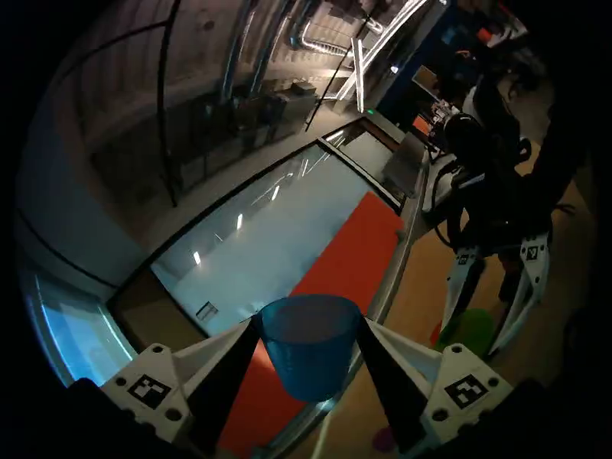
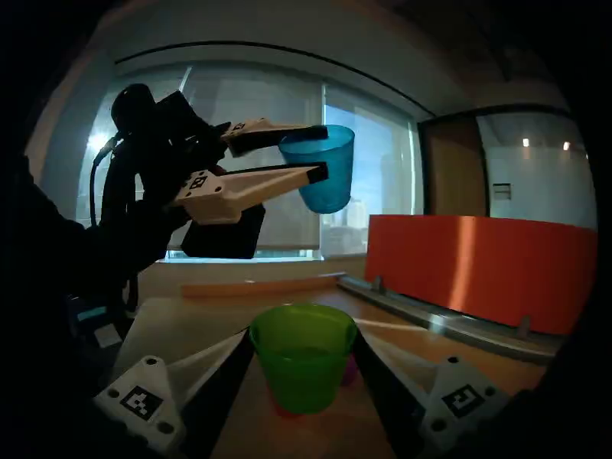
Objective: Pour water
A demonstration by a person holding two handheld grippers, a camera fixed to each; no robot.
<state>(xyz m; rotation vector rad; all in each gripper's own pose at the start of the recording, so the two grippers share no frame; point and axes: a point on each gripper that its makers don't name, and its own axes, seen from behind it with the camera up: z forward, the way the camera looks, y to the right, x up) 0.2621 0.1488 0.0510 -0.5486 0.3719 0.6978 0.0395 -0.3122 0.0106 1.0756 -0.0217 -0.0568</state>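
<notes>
**Both cups gripped, blue one held high over the green**

My left gripper (image 1: pixel 310 336) is clenched on the blue cup (image 1: pixel 310 353), one finger pressing on each side of it just below the rim. In the left gripper view the cup sits between the fingertips with its mouth open toward the camera. Beyond it I see an orange panel (image 1: pixel 344 260) and a pale glass wall.

In the right gripper view that same cup hangs in the air in front of the bright window (image 2: pixel 252 153), close to upright with a slight lean. It is well above the table (image 2: pixel 191 321) and a little to the right of the cup below. A dark-sleeved arm (image 2: pixel 92 245) carries the left gripper there.

My right gripper (image 2: pixel 304 340) is clamped on the green cup (image 2: pixel 304 359), both fingers touching its sides. The cup is upright, low over the wooden tabletop. I cannot tell if its base touches the surface. A darker band shows inside it, but I cannot tell whether that is water. A small pink thing (image 2: pixel 349 371) peeks out just behind it on the right.

The two cups are well apart, with no stream visible between them.
</notes>
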